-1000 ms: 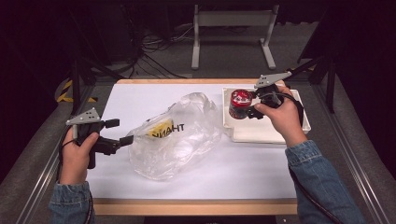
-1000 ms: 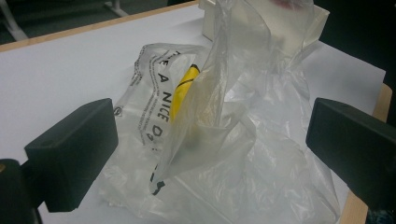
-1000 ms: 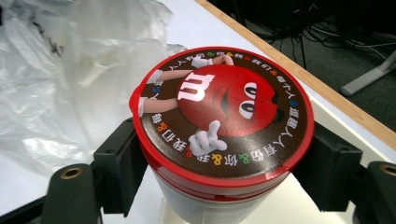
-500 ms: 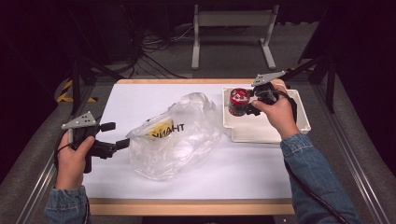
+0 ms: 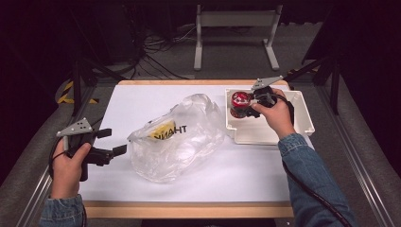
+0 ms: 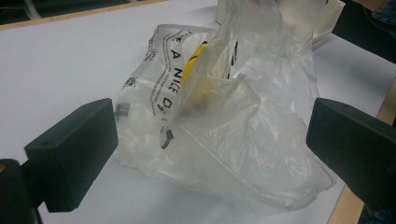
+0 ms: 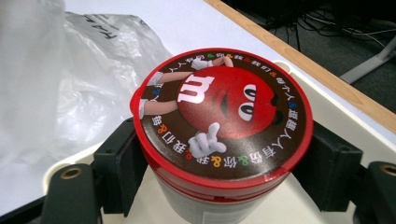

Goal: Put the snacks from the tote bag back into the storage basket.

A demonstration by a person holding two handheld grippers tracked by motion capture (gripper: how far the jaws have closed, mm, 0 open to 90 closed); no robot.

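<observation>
Bench [image 5: 142, 94] carrying everything under a white cover, wooden edge showing along its near and far sides. Left gripper [image 5: 112, 142] hovering low at the left edge, gripped by the left hand [image 5: 68, 165], fingers [image 6: 70, 154] spread wide and pinching nothing, pointing toward the plastic bag [image 5: 177, 137]. Bag lying crumpled in the middle of the bench, clear, printed with dark letters and a yellow patch [image 5: 161, 130], sitting just beyond the spread fingers, not touching them as far as the left gripper view is showing. Bag bulking up between the two grippers, its right edge reaching close to the white tray [image 5: 302, 111]. Tray resting at the right of the bench, near the far edge. Red-lidded tub [image 5: 240, 105] standing upright at the left end of the tray, its lid [image 7: 222, 112] bearing a red cartoon candy figure ringed by small lettering. Right gripper [image 5: 248, 108] reaching over the tray from the right, held by the right hand [image 5: 274, 113], fingers [image 7: 116, 163] pressing on the tub from both sides just under the lid rim. Dark floor, cables and a white frame's legs [image 5: 236, 42] lying beyond the bench.
</observation>
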